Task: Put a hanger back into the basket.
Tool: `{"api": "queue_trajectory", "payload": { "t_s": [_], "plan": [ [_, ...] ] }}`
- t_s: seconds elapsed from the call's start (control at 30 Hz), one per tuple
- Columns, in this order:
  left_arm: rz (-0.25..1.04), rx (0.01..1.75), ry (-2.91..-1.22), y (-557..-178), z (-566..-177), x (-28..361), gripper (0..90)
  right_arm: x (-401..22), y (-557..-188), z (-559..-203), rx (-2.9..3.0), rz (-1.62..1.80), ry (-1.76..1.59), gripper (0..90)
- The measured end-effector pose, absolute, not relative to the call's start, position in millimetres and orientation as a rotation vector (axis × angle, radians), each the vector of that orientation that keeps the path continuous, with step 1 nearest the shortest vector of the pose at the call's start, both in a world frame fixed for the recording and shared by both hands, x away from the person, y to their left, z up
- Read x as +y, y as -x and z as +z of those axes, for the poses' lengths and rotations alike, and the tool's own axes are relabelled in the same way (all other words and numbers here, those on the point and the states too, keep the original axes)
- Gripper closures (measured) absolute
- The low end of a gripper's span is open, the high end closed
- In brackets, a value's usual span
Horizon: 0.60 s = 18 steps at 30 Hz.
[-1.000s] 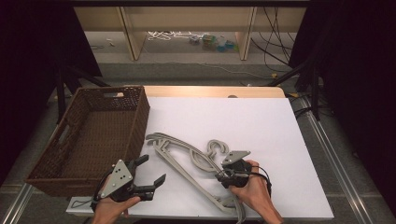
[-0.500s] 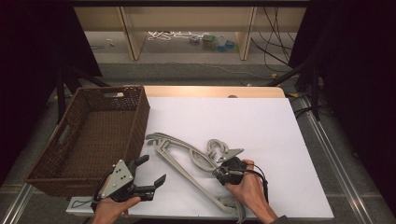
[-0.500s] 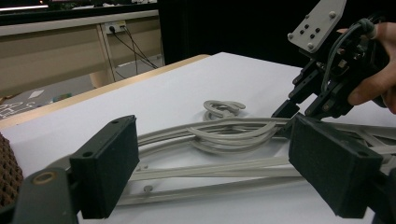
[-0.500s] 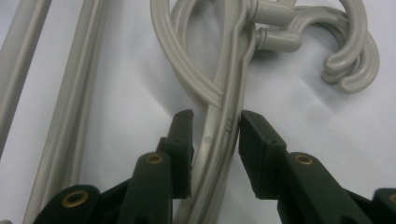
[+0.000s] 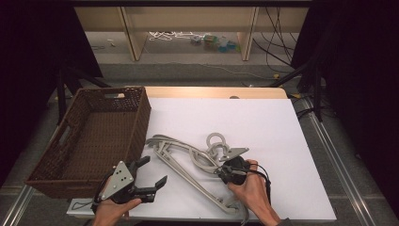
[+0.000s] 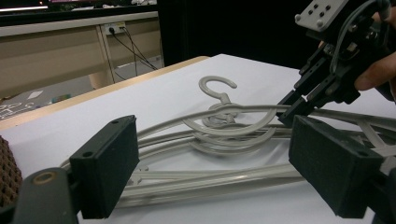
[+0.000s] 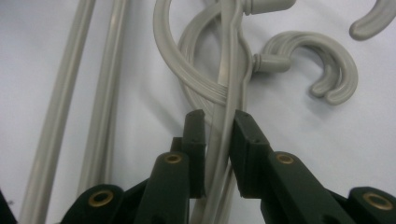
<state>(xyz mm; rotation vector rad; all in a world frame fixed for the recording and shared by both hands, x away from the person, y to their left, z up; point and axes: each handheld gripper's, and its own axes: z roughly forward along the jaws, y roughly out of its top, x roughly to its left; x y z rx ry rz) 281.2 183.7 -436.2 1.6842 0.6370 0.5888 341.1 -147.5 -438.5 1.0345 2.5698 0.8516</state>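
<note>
Several grey plastic hangers (image 5: 188, 157) lie tangled in a pile on the white table (image 5: 268, 127), hooks toward the middle. My right gripper (image 5: 218, 168) reaches into the pile from the right. Its jaws have just been closing, and they now pinch the thin arm of the top hanger (image 7: 229, 93) between the pads, close to its hook. From the left gripper view, the right gripper (image 6: 292, 109) holds that hanger's arm slightly raised above the others. My left gripper (image 5: 154, 170) rests at the front left, open, aimed at the pile (image 6: 219, 135) with nothing between its pads.
A brown wicker basket (image 5: 141, 117) stands at the table's left, just beyond my left gripper. White table surface stretches behind and to the right of the hangers. Wooden shelving (image 5: 188, 28) and cables lie on the floor beyond.
My right gripper has crept a little left into the hanger pile and its jaws have narrowed onto the top hanger's arm. The left gripper has stayed put.
</note>
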Motion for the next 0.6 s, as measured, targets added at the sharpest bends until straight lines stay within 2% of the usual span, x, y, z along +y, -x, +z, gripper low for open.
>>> {"api": "queue_trajectory", "payload": {
  "t_s": [0.23,0.6],
  "plan": [
    [0.577,0.635,-1.667,-282,-436,183,15.9,-157,-343,-421,2.495,0.986,-1.058,82.1],
    [0.583,0.649,-1.674,-282,-435,185,16.0,-169,-346,-405,2.508,1.079,-0.928,82.6]
  ]
}}
